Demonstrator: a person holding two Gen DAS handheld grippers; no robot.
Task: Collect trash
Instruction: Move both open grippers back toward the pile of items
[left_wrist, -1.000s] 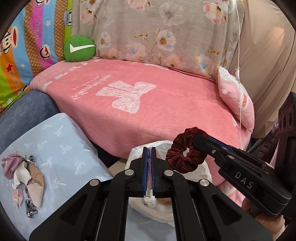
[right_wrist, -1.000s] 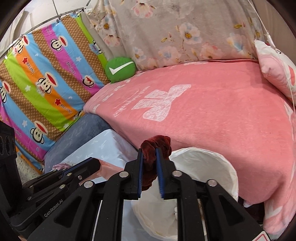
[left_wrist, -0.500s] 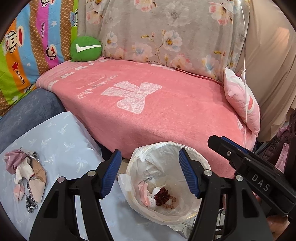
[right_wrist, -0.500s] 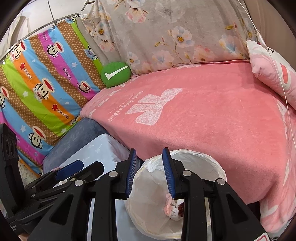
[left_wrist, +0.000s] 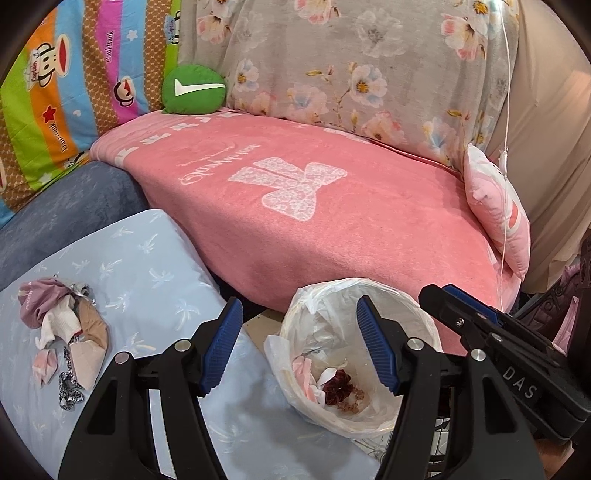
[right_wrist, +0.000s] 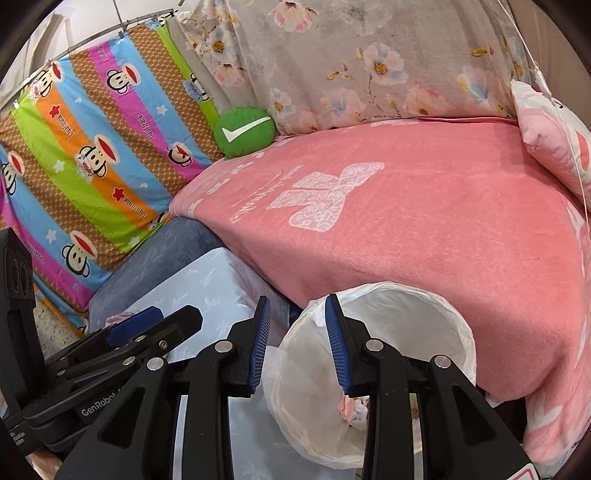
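While poised side by side over the floor, faced a broad pink blanket (left_wrist: 332, 221) draped across the sofa. Below and to the left of that, a pale blue cloth (left_wrist: 147, 266) over a low surface. Hung right above the lined bin (left_wrist: 424, 317), tucked between the blue cloth and the blanket's edge.

Had the left gripper (left_wrist: 299, 308) spread wide, jaws just opened, nothing between them but a view down into the liner. Had the right gripper (right_wrist: 297, 301) parted more narrowly, jaws also just opened, equally empty, over the bin's near rim.

Out on the blue cloth, well apart from the bin: the trash pile (left_wrist: 62, 332). Looked feather-light and limp, all crumpled tissue and soft scraps. Probably crushes under the pads rather than slipping, and may trail loose ends on the way over. Best pinched, by this reckoning, at the bunched mauve-and-white hump on top, thick enough to fill the pads.

Already down in the liner: a dark red scrunchie (left_wrist: 338, 382) among wadded tissue.

Smallest and trickiest, at the pile's lower edge: a thin patterned band (left_wrist: 68, 387), lying flat. Wants a low pinch on any raised loop.
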